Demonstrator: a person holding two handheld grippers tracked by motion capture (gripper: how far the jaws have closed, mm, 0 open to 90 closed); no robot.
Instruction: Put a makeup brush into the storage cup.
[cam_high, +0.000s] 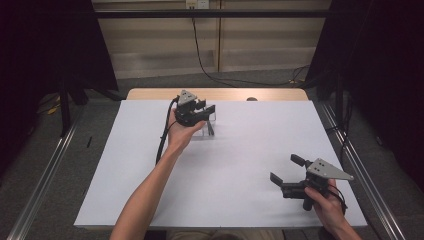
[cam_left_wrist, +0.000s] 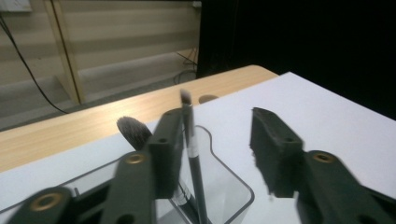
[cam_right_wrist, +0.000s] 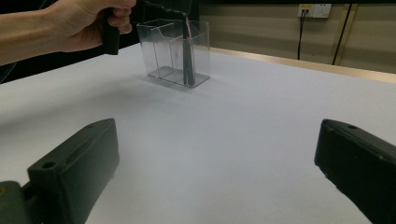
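A clear plastic holder (cam_high: 208, 129) (cam_right_wrist: 163, 51) stands on the white sheet at the far middle-left. My left gripper (cam_high: 204, 107) (cam_left_wrist: 217, 135) hovers right over it, jaws apart. A thin dark-handled brush (cam_left_wrist: 194, 161) (cam_right_wrist: 187, 58) stands upright in the holder (cam_left_wrist: 236, 189) and leans by the inner face of one jaw; the other jaw is clear of it. A fluffy brush head (cam_left_wrist: 134, 131) shows behind that jaw. My right gripper (cam_high: 285, 168) (cam_right_wrist: 217, 158) rests low at the near right, open with nothing between its jaws.
The white sheet (cam_high: 240, 150) covers a wooden table whose bare far edge (cam_high: 225, 94) has a small dark hole (cam_high: 251, 99). Black curtains flank both sides. A cable (cam_high: 210, 70) runs down the far wall and across the floor.
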